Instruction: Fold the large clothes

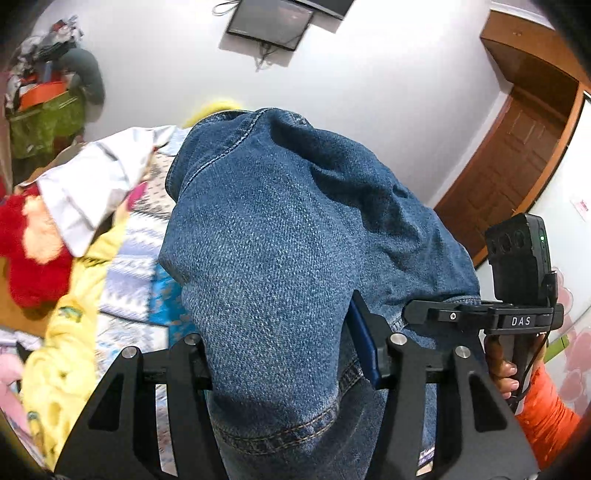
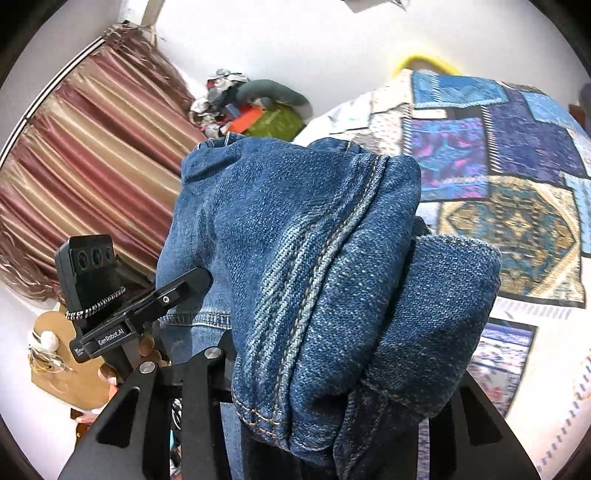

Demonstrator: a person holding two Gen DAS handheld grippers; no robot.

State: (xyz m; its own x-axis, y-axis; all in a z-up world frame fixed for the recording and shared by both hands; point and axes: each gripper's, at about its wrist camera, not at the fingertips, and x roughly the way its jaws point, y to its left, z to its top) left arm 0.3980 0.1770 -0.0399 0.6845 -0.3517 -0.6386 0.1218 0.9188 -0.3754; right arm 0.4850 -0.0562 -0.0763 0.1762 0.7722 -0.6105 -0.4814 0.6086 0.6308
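Two grippers hold one pair of blue jeans (image 1: 280,236) up above a bed. Seen from the left wrist, the left gripper (image 1: 288,354) has its fingers clamped on a thick fold of denim that bulges up between them and fills the middle of the view; the right gripper (image 1: 517,314) shows at the right edge, touching the same cloth. From the right wrist, the right gripper (image 2: 325,369) is likewise closed on bunched denim with a stitched seam, its right finger hidden under the cloth. Below lies a patchwork quilt (image 2: 517,177), with a red plush toy (image 1: 26,254) at the left. Striped curtains (image 2: 92,147), a wall-mounted screen (image 1: 269,22) and a wooden door (image 1: 517,155) surround the bed.
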